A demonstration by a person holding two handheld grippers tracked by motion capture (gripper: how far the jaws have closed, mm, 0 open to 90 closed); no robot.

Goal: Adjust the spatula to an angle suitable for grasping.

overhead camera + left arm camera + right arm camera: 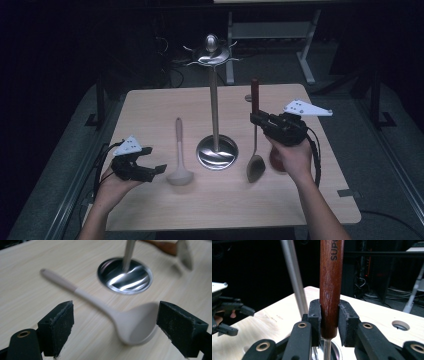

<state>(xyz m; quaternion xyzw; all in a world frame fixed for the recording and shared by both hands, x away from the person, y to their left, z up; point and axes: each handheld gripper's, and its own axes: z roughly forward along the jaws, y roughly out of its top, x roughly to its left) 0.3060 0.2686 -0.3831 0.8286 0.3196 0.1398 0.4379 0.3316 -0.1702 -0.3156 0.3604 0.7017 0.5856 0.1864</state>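
right gripper (256,119) has its fingers (315,315) clamped on the wooden-handled spoon (255,145), held upright off the tabletop (160,107), bowl down, handle end up, right of the rack (215,100). keep it vertical and lift the hole toward a hook. left gripper (152,169) hovers open by the ladle (179,160), lying handle away.

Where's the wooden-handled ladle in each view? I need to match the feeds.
High view: wooden-handled ladle right of centre, upright, handle in the right gripper.
Left gripper view: top right corner, brown handle and steel bowl, blurred.
Right gripper view: centre, handle clamped between the jaws.
Shared landmark: the steel stand.
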